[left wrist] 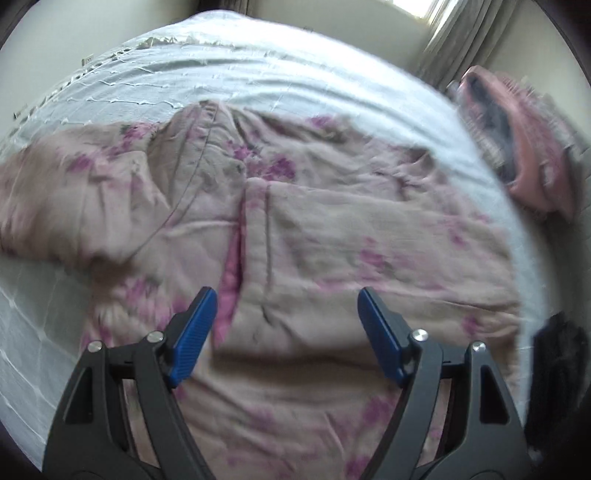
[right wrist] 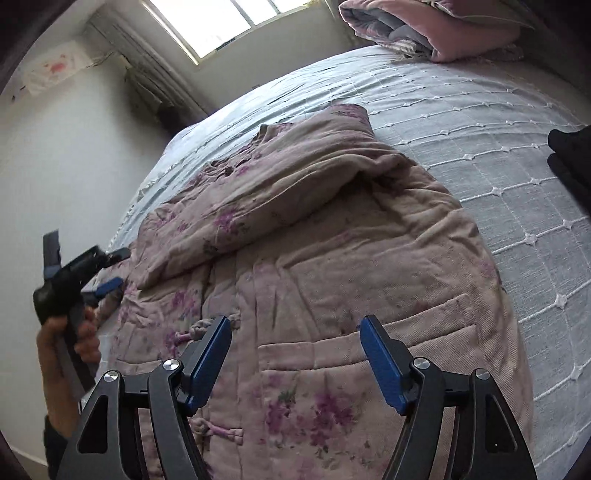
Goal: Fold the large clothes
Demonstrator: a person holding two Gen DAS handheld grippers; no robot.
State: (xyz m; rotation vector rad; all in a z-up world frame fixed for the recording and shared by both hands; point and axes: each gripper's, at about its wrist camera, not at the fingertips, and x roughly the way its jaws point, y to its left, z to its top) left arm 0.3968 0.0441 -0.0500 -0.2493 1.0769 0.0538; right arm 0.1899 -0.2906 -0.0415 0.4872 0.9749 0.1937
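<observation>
Bed (right wrist: 498, 155), pale blue quilted cover with stitched grid. Padded floral jacket (right wrist: 332, 236) spread flat across it, sleeve folded over at 11 o'clock. Left gripper (left wrist: 286, 302) and right gripper (right wrist: 295, 328) above jacket, jaws spread wide, holding nothing. Ribbed blue pads (right wrist: 207, 363).

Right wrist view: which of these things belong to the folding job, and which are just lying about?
Job:
- floral padded jacket, spread on the bedspread, one sleeve folded across
- right gripper, open above it
- left gripper, open

Lying about:
- folded quilts at the far end
- black garment at the bed's edge
</observation>
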